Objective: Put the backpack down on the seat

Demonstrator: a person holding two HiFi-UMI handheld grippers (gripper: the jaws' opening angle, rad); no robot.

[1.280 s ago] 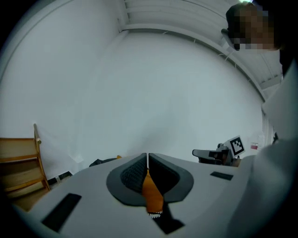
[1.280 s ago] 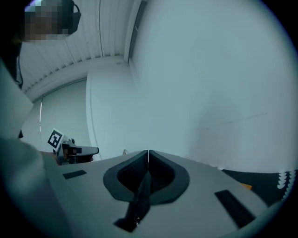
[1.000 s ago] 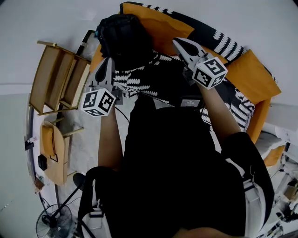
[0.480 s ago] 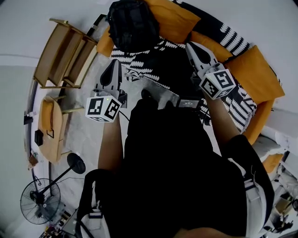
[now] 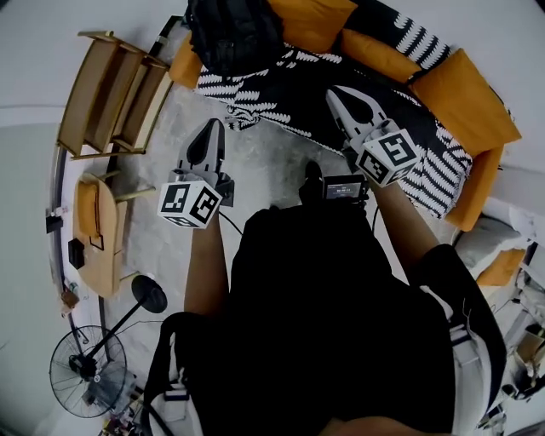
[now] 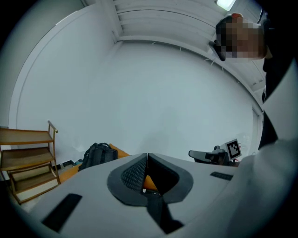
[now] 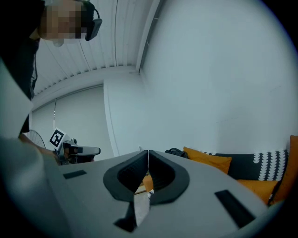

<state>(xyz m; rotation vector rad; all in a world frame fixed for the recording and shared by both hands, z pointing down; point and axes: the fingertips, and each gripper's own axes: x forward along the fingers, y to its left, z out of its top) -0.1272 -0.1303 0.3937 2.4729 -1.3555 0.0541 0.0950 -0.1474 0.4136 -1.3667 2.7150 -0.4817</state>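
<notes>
Head view, far left: a fan (image 5: 85,375) stands on the floor (image 5: 272,162). Above it in frame are a small wooden stand (image 5: 95,247) and a slatted wooden shelf rack (image 5: 111,106), both against the wall.

Left gripper (image 5: 213,128): held out over the pale floor and pointing toward the sofa (image 5: 477,111). Its marker cube (image 5: 189,203) faces the camera. In the left gripper view the jaws are closed tip to tip, with nothing between them.

Backpack (image 5: 234,34): black, sitting on the seat at the left end of the sofa. It rests against an orange cushion (image 5: 311,21), and the edge of the black-and-white patterned throw (image 5: 281,98) lies just in front of it. It is well apart from both grippers, and neither one touches it. The left gripper view shows it beyond the jaws, to their left, beside the rack.

Right gripper (image 5: 335,92): roughly level with the left one and over the front edge of the throw. Its jaws are pressed together and empty in the right gripper view.

Far right: the sofa's orange arm and more of the patterned throw.
</notes>
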